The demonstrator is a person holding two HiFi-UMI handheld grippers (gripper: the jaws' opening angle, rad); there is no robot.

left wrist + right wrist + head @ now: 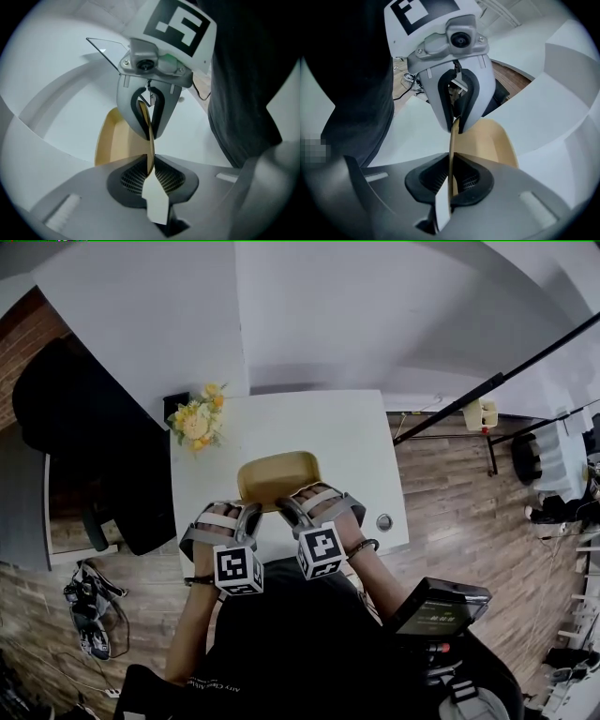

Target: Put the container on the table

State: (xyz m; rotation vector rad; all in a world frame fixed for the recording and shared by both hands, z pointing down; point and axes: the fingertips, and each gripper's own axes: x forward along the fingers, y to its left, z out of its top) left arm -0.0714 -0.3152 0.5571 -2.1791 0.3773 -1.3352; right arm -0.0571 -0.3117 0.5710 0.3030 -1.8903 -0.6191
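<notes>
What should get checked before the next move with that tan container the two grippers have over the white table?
1. Left gripper clamped on the container: ok, the near wall is pinched between its pads.
2. Right gripper clamped on that wall: ok, it grips further along the same rim.
3. Container over the table: ok, it is above the near part of the top.
4. Container's base resting on the table: cannot tell from any view.
5. Flowers out of the way: ok, off to the left and apart from the container.
6. Small round object out of the way: ok, it lies apart near the right edge.
</notes>
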